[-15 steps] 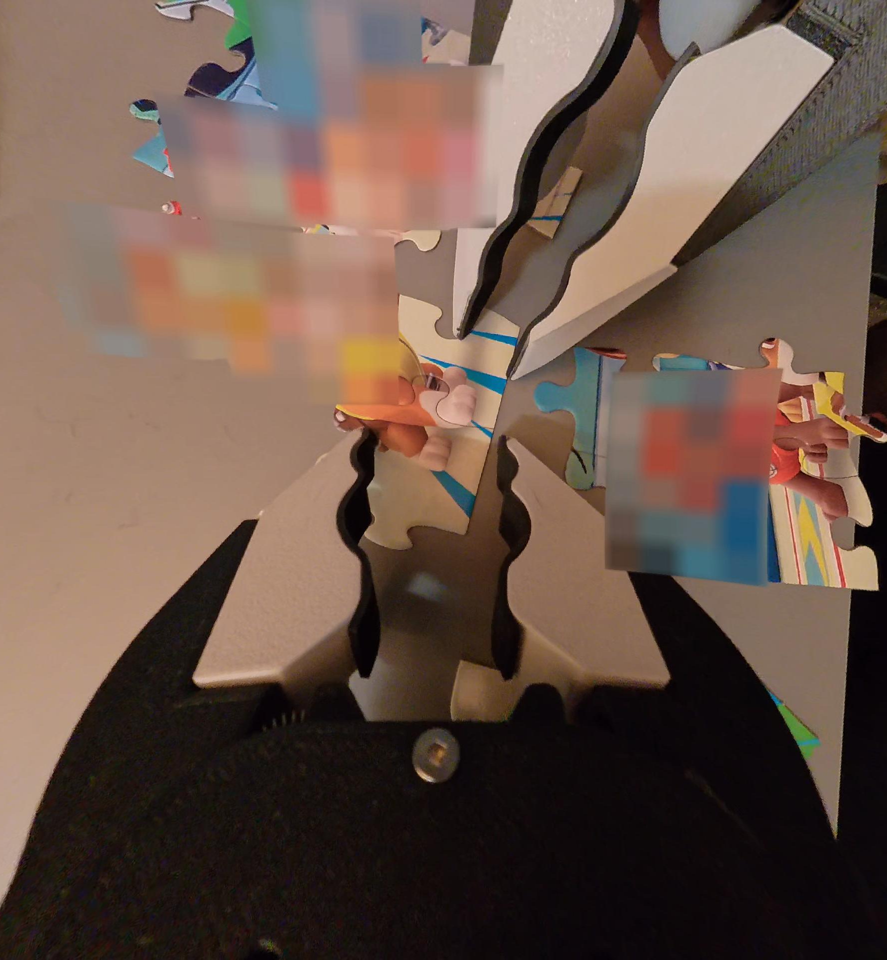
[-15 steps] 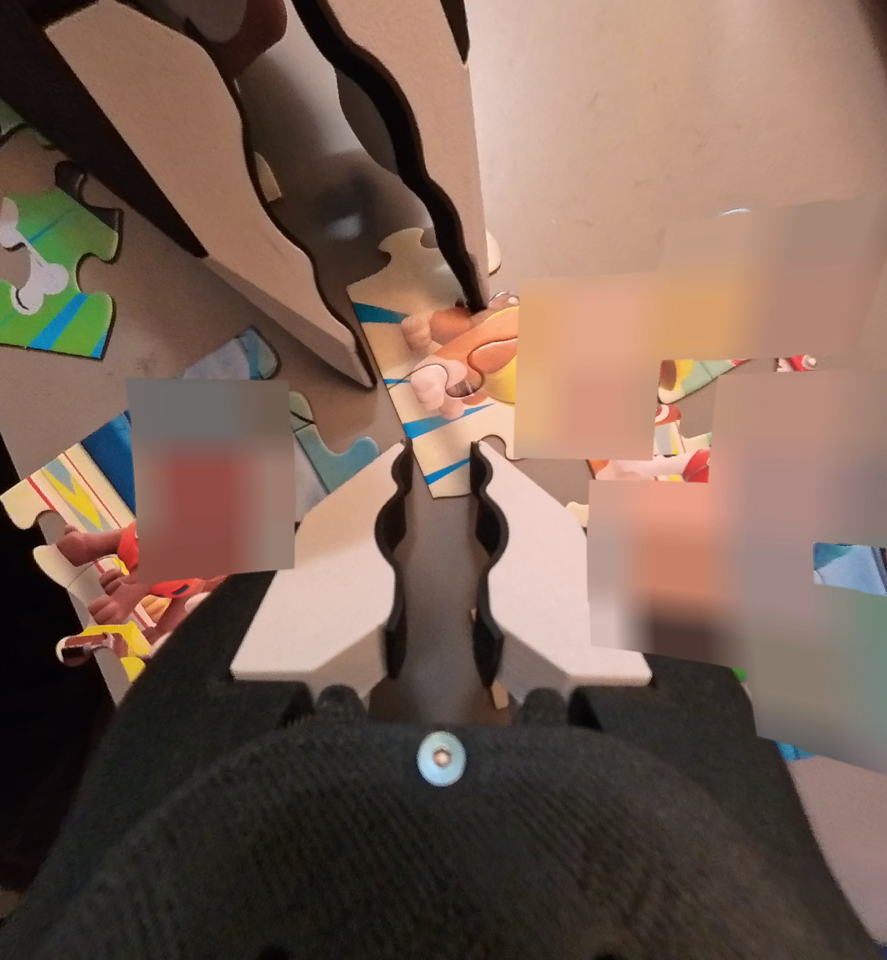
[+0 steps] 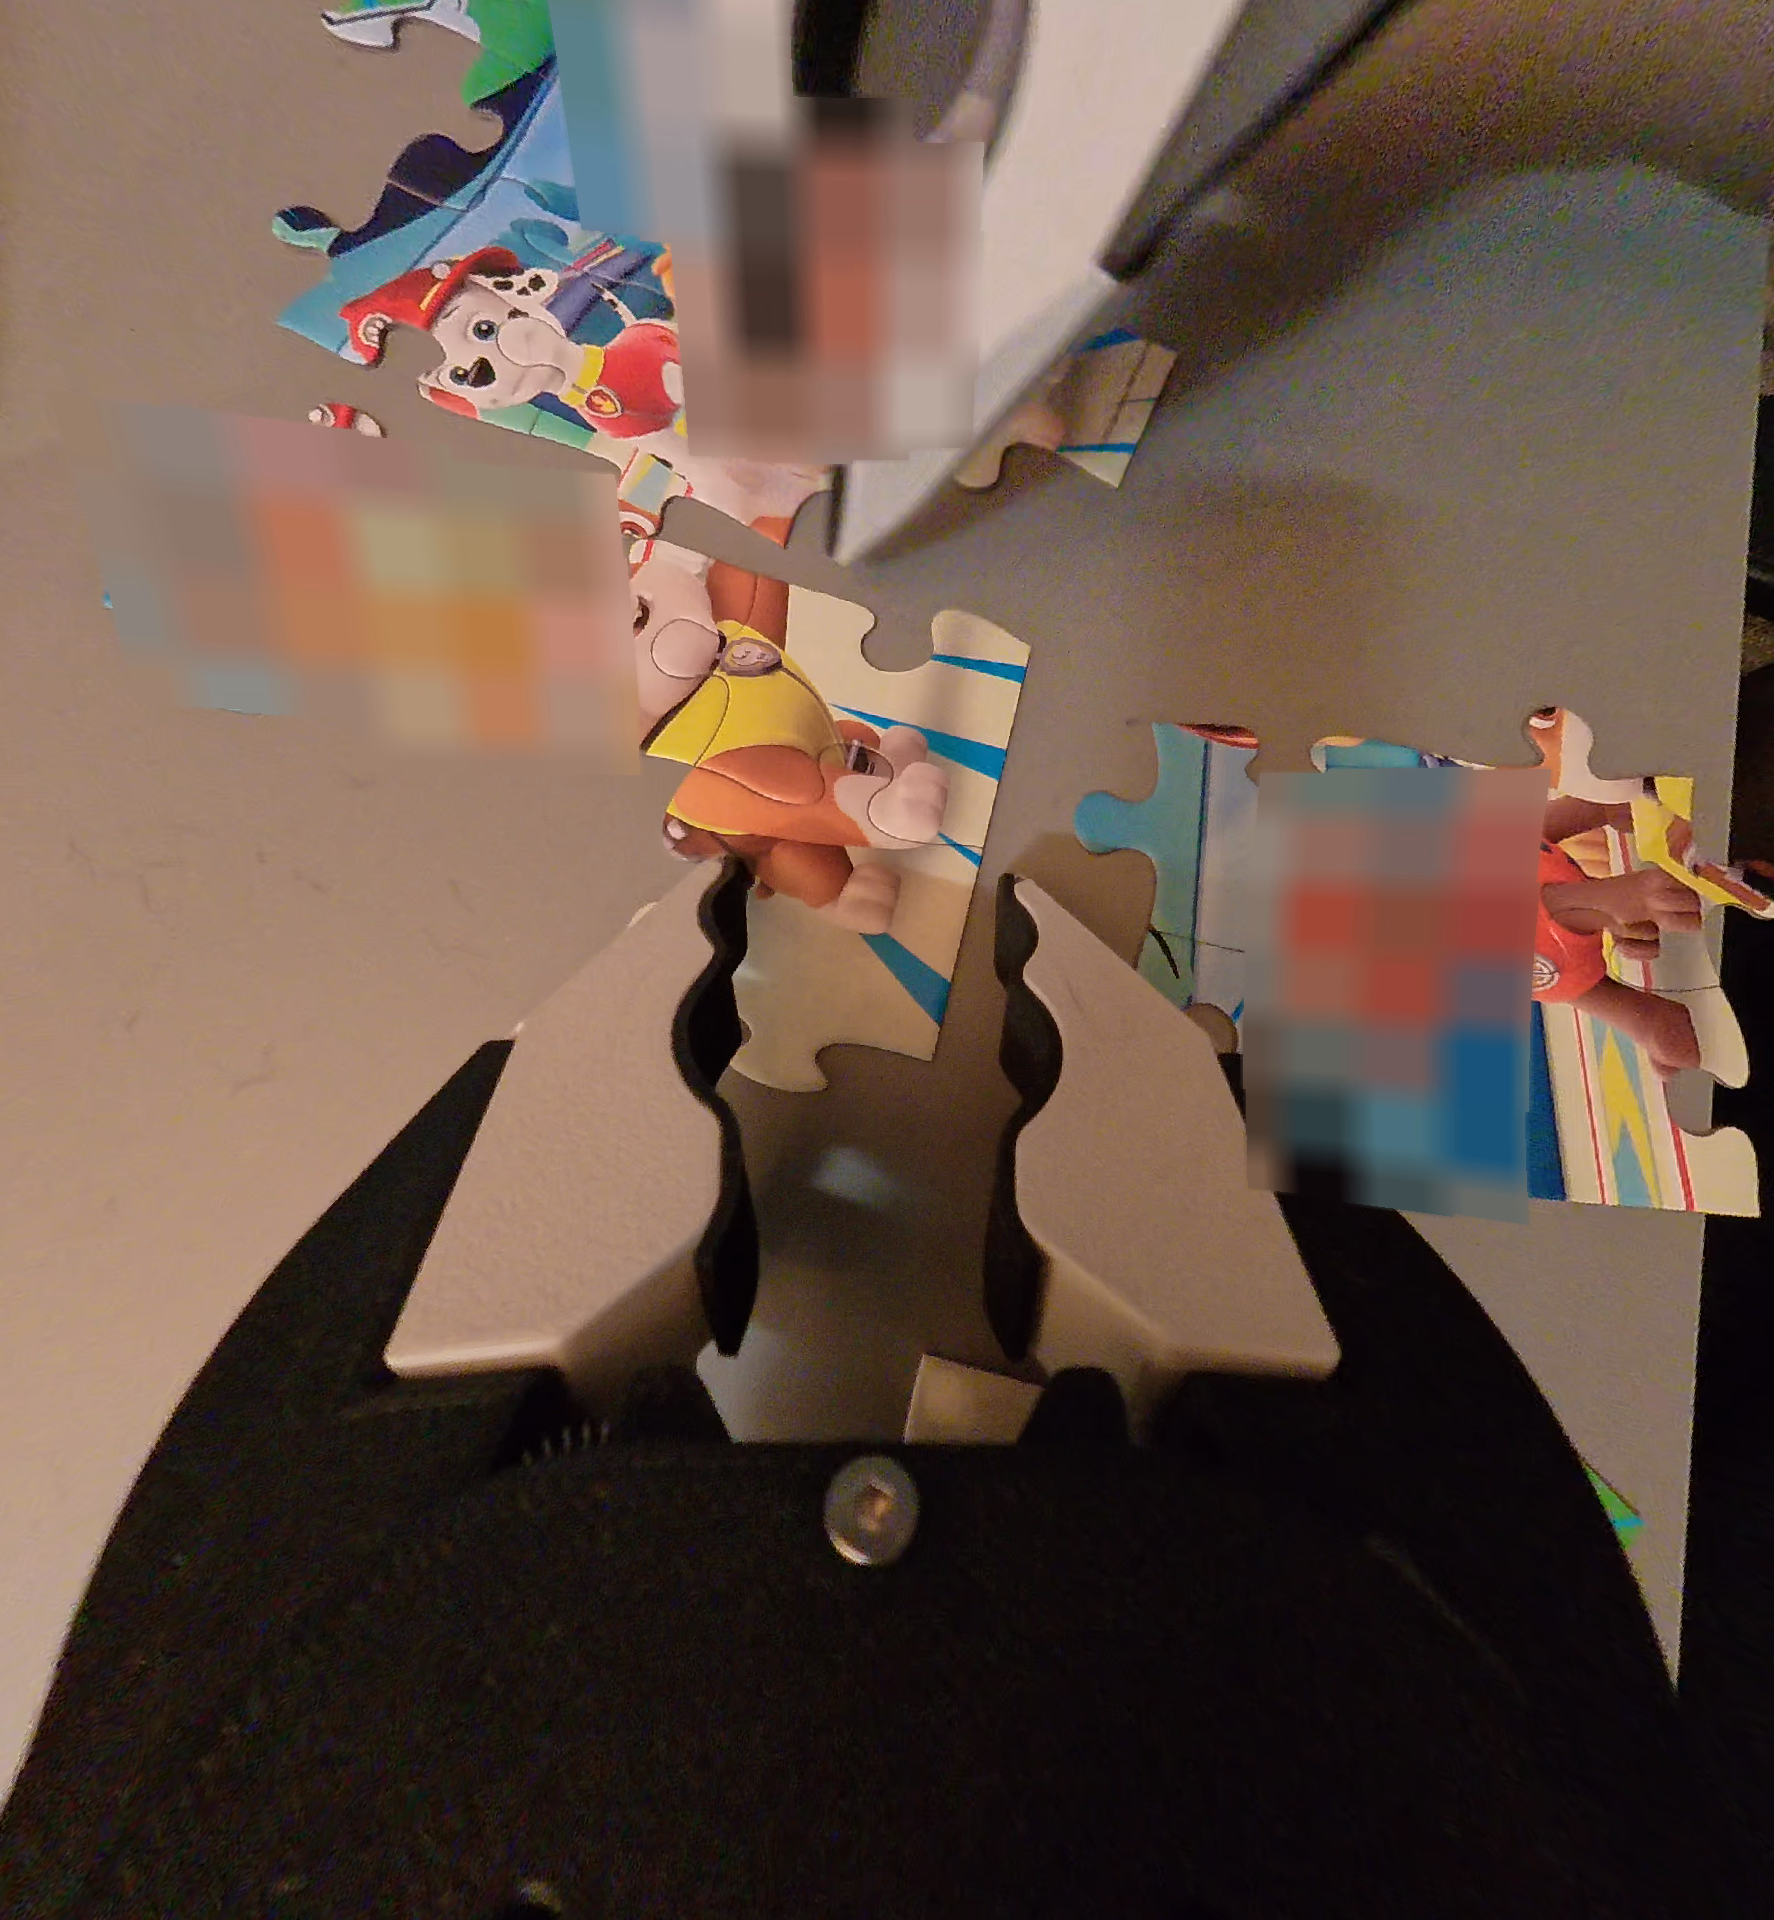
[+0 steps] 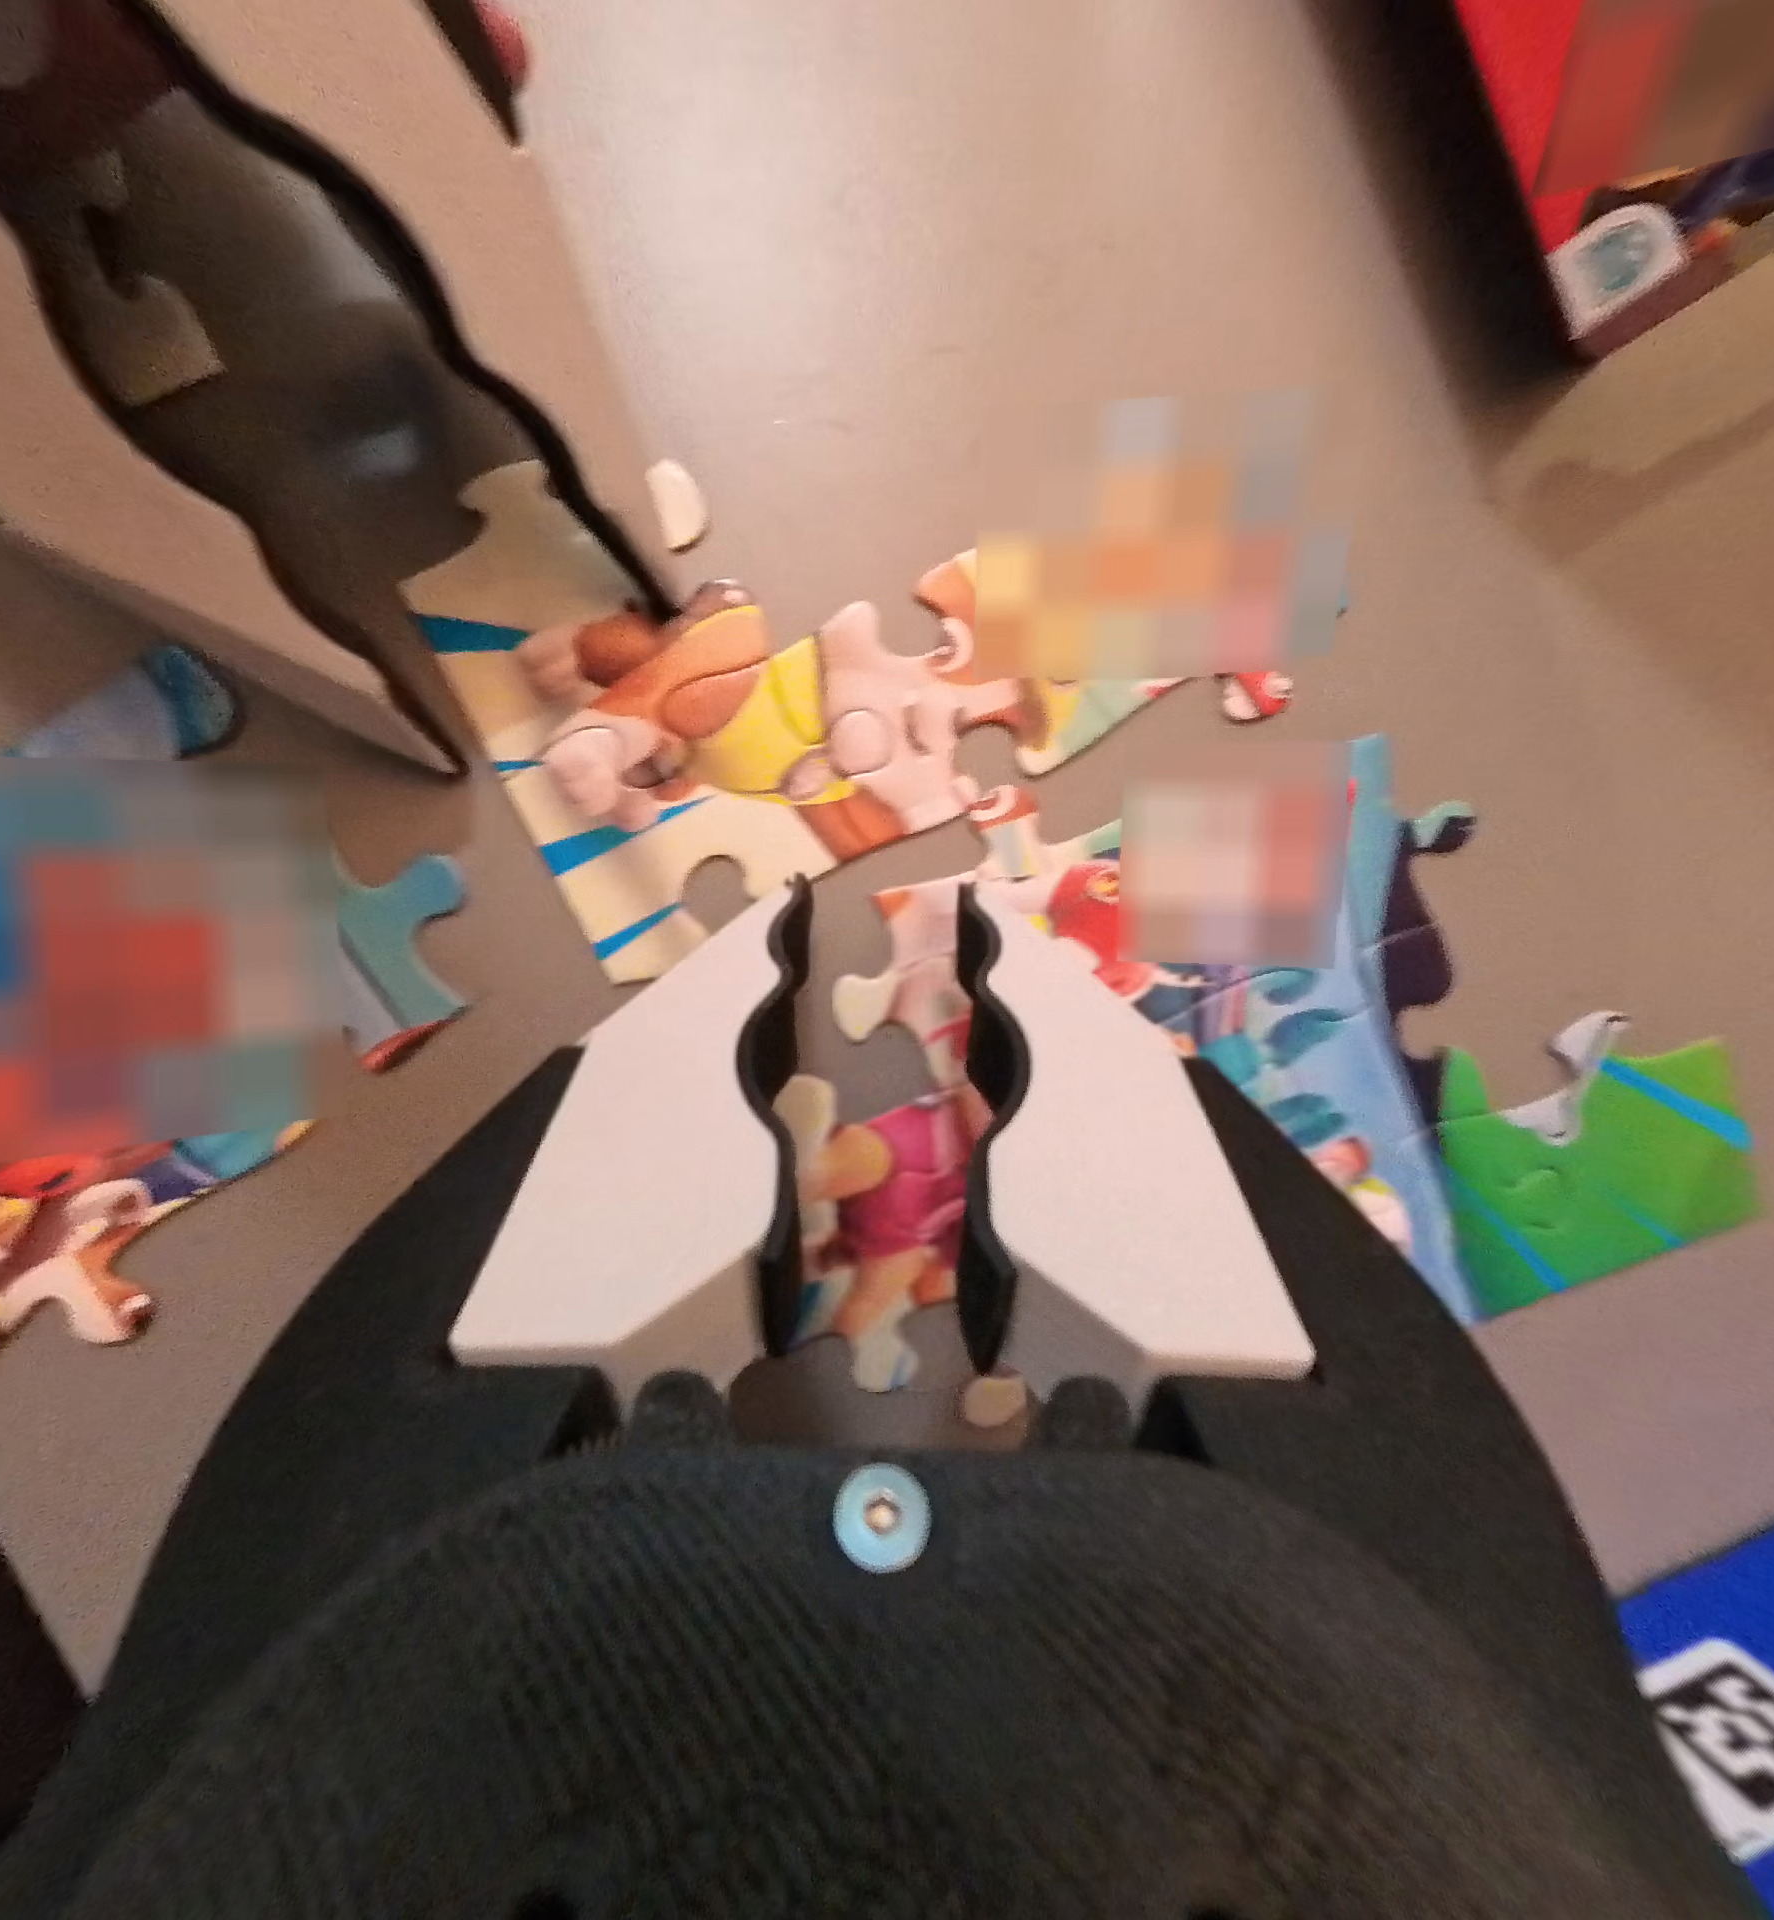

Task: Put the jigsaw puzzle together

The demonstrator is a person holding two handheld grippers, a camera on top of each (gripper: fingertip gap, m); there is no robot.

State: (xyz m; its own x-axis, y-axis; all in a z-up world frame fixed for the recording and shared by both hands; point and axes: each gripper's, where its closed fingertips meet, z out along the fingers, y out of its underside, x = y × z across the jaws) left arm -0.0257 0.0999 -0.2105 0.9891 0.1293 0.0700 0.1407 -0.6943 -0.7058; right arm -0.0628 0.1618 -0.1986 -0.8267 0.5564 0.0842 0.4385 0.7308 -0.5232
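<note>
I'm over a plain grey board [image 3: 1382, 582], its straight edge [image 3: 1719, 1039] on one side. On it lie joined cartoon puzzle sections: an orange-and-yellow pup piece [image 3: 821, 790], a spotted-dog cluster [image 3: 509, 332], a blue-bordered section [image 3: 1641, 987] at the edge. Green pieces [image 4: 1589, 1174] sit farther off, a red box [image 4: 1641, 156] beyond.

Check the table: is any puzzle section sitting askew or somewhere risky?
Yes. The right-hand puzzle section overhangs the table edge. The orange-pup block, between the fingers of the open left gripper, lies tilted, with a gap to the assembled part.
</note>
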